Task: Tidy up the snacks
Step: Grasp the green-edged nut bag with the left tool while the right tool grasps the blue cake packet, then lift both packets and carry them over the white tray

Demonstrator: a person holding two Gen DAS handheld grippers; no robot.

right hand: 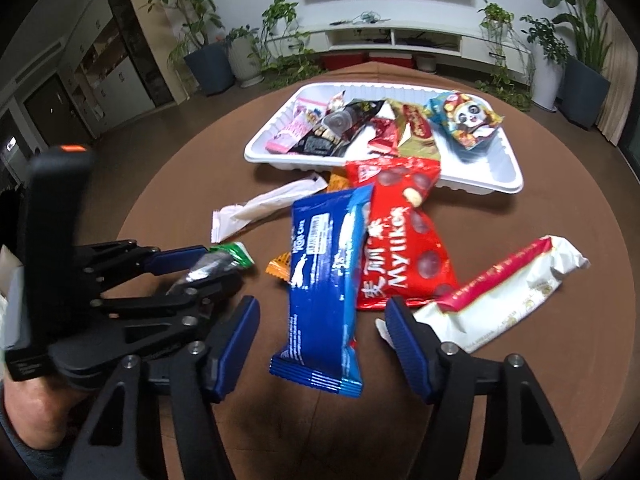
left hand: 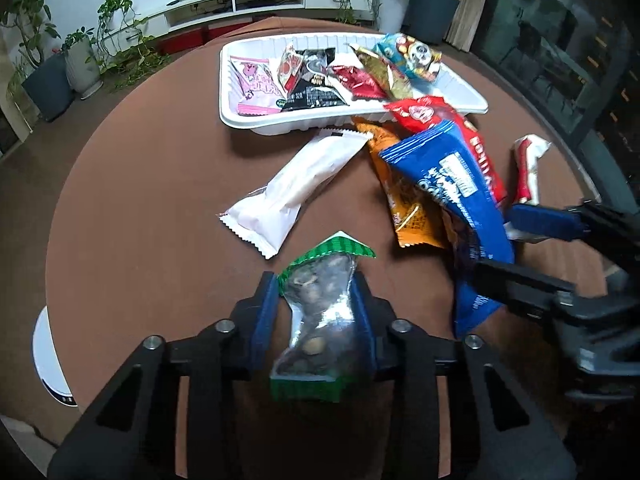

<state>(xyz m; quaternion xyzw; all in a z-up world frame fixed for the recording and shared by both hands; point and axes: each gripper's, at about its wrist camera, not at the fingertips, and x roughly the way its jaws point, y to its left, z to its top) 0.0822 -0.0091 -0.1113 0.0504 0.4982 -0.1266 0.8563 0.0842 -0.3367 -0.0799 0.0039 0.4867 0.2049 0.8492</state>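
Item in hand: green-edged nut packet point(left hand: 320, 312), clamped in my left hand-held gripper point(left hand: 318, 300). Right hand-held gripper point(right hand: 320, 320): agape around blue packet point(right hand: 326, 292) (ungripped). Next: carry the packet to the far white tray point(left hand: 256, 122).

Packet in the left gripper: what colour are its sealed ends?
Green with white edging on the packet; clearest in the left wrist view.

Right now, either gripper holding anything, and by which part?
Left gripper pinches the green-edged nut packet across its clear middle. Right gripper holds nothing; its jaws straddle the blue packet.
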